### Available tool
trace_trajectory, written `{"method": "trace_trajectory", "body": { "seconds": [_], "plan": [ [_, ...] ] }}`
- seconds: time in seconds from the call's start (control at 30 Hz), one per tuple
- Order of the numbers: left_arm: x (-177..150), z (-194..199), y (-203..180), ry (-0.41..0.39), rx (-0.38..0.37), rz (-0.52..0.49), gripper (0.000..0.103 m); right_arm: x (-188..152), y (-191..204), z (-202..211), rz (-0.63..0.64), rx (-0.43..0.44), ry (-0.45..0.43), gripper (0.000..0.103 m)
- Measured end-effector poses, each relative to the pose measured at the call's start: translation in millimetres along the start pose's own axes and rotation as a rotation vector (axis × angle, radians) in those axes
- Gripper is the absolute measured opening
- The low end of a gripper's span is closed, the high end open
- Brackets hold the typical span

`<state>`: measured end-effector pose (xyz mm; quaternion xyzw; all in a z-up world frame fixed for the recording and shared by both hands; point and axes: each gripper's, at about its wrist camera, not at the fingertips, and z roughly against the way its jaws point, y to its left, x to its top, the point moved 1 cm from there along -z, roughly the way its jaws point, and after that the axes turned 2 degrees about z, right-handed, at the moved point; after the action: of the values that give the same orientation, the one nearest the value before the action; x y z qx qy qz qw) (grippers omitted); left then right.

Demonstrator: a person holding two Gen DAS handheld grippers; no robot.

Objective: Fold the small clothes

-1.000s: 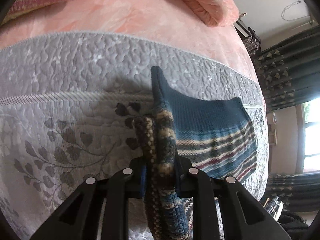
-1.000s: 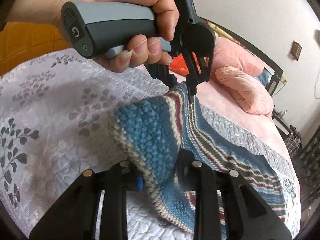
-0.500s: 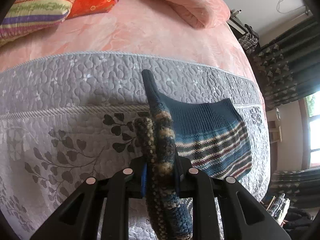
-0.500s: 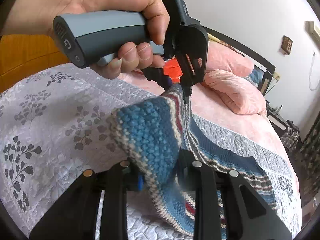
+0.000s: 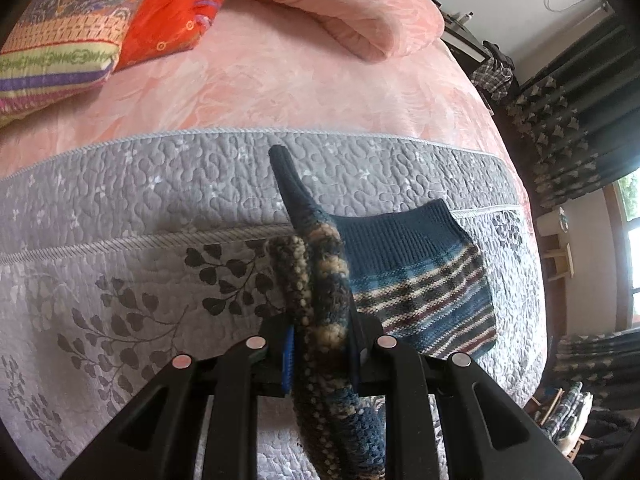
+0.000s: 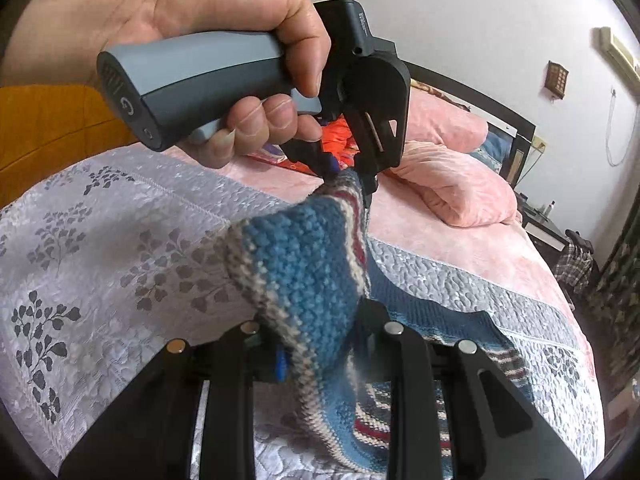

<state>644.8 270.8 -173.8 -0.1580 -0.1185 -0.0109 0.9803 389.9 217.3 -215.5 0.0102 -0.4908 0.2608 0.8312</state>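
Observation:
A blue striped knit garment (image 5: 420, 284) lies partly on the grey quilt (image 5: 160, 200), its near edge lifted. My left gripper (image 5: 322, 344) is shut on one bunched corner of the knit. My right gripper (image 6: 320, 344) is shut on another corner (image 6: 304, 272) of the same garment. In the right wrist view the left gripper (image 6: 348, 178) hangs above the bed in a person's hand (image 6: 224, 12), pinching the striped edge, and the cloth stretches taut between the two grippers. The far part of the garment (image 6: 460, 320) rests flat on the quilt.
Beyond the quilt is a pink bedsheet (image 5: 280, 80) with a pink rolled blanket (image 5: 360, 8) and colourful pillows (image 5: 80, 32). Dark curtains (image 5: 580, 120) and a window stand off the bed's right side. A dark headboard (image 6: 500, 120) backs the bed.
Both grippers have lifted a little with the knit still held; the left one has pulled back, so more pink sheet and pillows show.

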Motion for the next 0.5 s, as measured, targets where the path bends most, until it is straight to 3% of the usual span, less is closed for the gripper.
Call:
{"method": "trace_trajectory", "body": {
  "seconds": [0.5],
  "plan": [
    [9, 4, -61, -0.014, 0.029, -0.056, 0.020, -4, -44, 17, -0.070, -0.034, -0.020, 0.023]
  ]
}}
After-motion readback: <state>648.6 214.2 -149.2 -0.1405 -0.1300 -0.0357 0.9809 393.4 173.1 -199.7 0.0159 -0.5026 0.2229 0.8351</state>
